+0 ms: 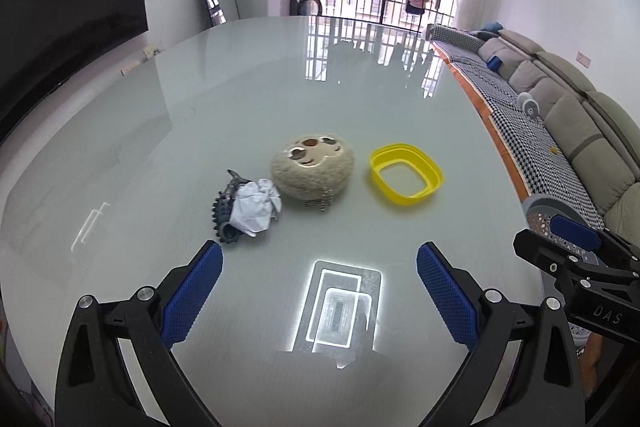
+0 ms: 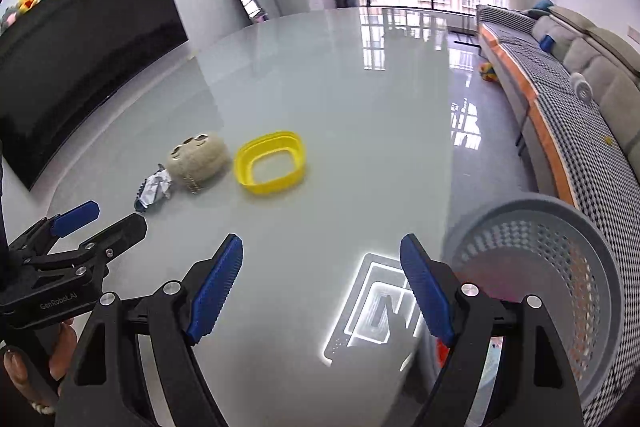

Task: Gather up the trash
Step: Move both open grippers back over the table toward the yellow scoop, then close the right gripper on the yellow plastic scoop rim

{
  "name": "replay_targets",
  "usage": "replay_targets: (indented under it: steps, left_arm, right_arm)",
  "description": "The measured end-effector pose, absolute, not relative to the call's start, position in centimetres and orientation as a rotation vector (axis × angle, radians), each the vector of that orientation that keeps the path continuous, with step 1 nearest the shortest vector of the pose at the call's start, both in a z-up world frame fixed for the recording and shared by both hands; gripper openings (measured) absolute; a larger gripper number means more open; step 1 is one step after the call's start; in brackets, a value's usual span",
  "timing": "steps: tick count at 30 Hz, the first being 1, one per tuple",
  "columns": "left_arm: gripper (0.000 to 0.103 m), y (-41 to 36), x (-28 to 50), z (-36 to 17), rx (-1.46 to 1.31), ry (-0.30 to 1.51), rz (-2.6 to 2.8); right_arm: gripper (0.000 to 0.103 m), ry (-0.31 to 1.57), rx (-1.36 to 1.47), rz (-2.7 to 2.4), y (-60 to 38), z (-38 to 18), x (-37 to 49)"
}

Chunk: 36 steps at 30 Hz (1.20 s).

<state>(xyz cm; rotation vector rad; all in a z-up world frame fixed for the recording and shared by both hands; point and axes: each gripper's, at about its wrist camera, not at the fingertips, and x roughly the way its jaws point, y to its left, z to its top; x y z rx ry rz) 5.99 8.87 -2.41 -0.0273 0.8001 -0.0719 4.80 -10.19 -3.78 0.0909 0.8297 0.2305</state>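
A crumpled ball of white paper [image 1: 258, 207] lies on the glossy grey table [image 1: 200, 99], toward the middle and well away from every edge. It leans against a dark, knobbly hair clip [image 1: 227, 215] on its left side and touches a beige plush toy [image 1: 313, 167] on its right. A grey perforated trash basket [image 2: 560, 267] stands just off the table's right edge, upright, its round mouth open. Something red and orange shows through its holes, too blurred to tell.
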Motion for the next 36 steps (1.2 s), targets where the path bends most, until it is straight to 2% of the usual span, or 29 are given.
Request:
replay_targets:
  steps: [10, 11, 15, 36]
  left_arm:
    - [0.096, 13.6, 7.7, -2.9, -0.039, 0.782, 0.019]
    - [0.096, 13.8, 7.8, -2.9, -0.042, 0.783, 0.022]
    - [0.096, 14.8, 8.7, -3.2, -0.055, 0.785, 0.032]
    - [0.096, 17.4, 9.9, -5.1, -0.137, 0.803, 0.009]
  right_arm:
    - [0.078, 0.897, -0.003, 0.27, -5.1, -5.2, 10.0]
    - [0.081, 0.906, -0.009, 0.273, -4.7, -5.4, 10.5]
    - [0.082, 0.925, -0.019, 0.268, -3.7, -6.1, 12.2]
    - [0.083, 0.986, -0.107, 0.224, -1.3, -8.1, 16.9]
